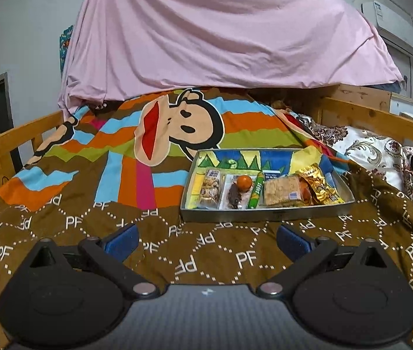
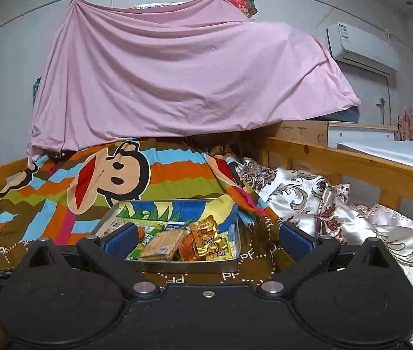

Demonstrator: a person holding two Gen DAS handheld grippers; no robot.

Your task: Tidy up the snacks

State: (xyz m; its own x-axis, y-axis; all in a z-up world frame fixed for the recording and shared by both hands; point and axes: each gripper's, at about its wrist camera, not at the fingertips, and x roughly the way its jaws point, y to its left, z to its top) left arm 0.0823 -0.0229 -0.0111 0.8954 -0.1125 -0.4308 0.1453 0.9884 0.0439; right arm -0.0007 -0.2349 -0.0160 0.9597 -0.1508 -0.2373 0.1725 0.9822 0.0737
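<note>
Snacks are lying together in a metal tray (image 1: 267, 214) resting on the monkey-print quilt (image 1: 95, 180), ahead of the left gripper (image 1: 206, 237) and slightly to its right. Reading across from that gripper's side: a cookie packet (image 1: 210, 188), a small orange fruit (image 1: 243, 181) sitting on a clear packet with something dark inside (possibly dried fruit; the view is too coarse to say), a green stick snack (image 1: 256, 186), a cracker packet (image 1: 282, 194), an orange wrapper (image 2: 188, 246) and a gold foil packet (image 1: 318, 185). The right gripper (image 2: 206, 240) is hovering close over the tray's near edge, its left finger (image 2: 121, 240) standing in front of the tray's left part.

Both grippers are standing released, jaws spread wide and holding nothing.

Everything is already sitting inside the tray, so this could be a finished sorting or a tray waiting to be rearranged; the pictures do not settle which.

For any pick here, I would judge it wise to approach from above, close on a packet's narrow sides rather than its crinkly flat face, and be watching the round fruit, which is likely to roll if nudged.
</note>
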